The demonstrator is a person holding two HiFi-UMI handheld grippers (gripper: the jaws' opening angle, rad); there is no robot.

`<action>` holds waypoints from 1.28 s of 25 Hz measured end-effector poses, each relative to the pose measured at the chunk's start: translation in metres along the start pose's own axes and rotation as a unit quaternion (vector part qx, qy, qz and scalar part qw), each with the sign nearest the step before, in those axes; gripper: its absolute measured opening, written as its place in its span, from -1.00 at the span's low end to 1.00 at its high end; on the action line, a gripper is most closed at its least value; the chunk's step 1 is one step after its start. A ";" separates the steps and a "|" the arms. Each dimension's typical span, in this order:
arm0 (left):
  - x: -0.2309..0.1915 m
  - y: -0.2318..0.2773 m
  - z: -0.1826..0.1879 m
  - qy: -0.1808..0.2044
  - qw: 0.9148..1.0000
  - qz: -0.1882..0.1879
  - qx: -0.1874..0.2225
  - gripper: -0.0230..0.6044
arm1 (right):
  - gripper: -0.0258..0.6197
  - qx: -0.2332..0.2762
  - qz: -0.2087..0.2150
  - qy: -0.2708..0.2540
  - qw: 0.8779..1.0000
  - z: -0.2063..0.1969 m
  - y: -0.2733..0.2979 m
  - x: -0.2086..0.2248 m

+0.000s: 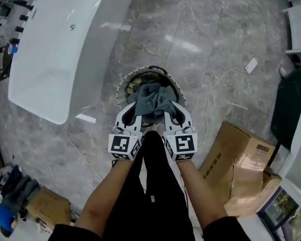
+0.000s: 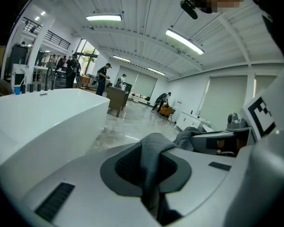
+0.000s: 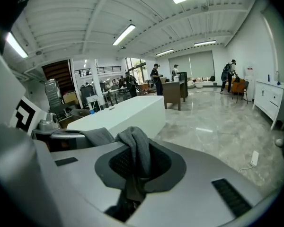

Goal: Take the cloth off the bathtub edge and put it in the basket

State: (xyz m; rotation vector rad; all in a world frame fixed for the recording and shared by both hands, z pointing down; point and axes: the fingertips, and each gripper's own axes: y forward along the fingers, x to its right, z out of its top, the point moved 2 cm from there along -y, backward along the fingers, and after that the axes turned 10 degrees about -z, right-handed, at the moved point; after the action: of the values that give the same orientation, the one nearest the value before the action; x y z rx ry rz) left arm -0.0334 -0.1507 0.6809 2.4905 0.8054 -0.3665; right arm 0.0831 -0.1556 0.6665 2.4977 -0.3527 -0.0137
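My left gripper [image 1: 135, 109] and right gripper [image 1: 166, 110] are side by side, each clamped on a fold of the grey cloth [image 1: 150, 95]. The cloth is bunched between them, directly over the opening of the round basket [image 1: 121, 88] on the marble floor [image 1: 200, 44]. The white bathtub [image 1: 55, 39] stands near the basket, to its left.

Grey cloth [image 1: 149, 98], white bathtub [image 1: 65, 44], grey marbled floor [image 1: 200, 29]
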 end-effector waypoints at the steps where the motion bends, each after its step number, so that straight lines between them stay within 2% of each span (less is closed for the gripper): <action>1: -0.003 0.002 -0.008 -0.004 1.000 0.000 -0.001 -0.80 | -0.78 -0.004 -0.002 0.001 1.000 -0.007 0.005 -0.001; 6: -0.023 0.017 -0.046 -0.041 0.999 0.012 -0.006 -0.80 | -0.78 -0.024 0.007 -0.019 1.000 -0.037 0.034 -0.009; 13: -0.049 0.042 -0.084 -0.044 0.999 -0.002 0.004 -0.80 | -0.78 -0.042 0.006 -0.022 0.999 -0.071 0.070 -0.011; 20: -0.073 0.076 -0.137 -0.038 0.998 -0.034 -0.032 -0.80 | -0.78 -0.084 0.007 -0.021 0.996 -0.127 0.105 -0.006; 25: -0.084 0.085 -0.166 -0.059 0.995 -0.059 -0.060 -0.80 | -0.78 -0.121 0.019 -0.039 0.992 -0.152 0.122 -0.004; 32: -0.102 0.098 -0.201 -0.079 0.991 -0.054 -0.096 -0.80 | -0.78 -0.169 0.041 -0.053 0.983 -0.183 0.138 0.006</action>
State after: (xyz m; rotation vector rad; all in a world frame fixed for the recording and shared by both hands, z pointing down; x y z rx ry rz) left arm -0.0343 -0.1612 0.9259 2.2157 0.8701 -0.4933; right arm 0.0717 -0.1597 0.8950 2.1494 -0.4559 -0.1601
